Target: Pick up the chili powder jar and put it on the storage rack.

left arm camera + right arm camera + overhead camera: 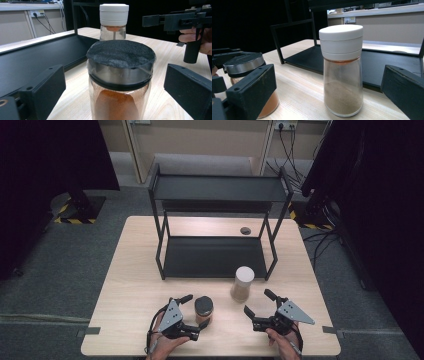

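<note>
A clear jar with a black lid (204, 309) (120, 75) holds orange-brown powder and stands near the table's front edge. My left gripper (194, 316) (117, 83) is open around it, with a gap on each side of the jar. A taller shaker with a white cap (243, 284) (342, 70) holds tan powder and stands to the right and a little farther back. It is upright ahead of my right gripper (259, 302) (328, 85), which is open with nothing between its jaws. The black-lidded jar (242, 63) sits behind the left jaw in the right gripper view.
A black two-shelf metal rack (215, 255) stands on the far half of the wooden table (135, 285), both shelves bare. A small round grommet (245, 230) sits behind the rack. Dark curtains flank the table, and cables lie on the floor at the back right.
</note>
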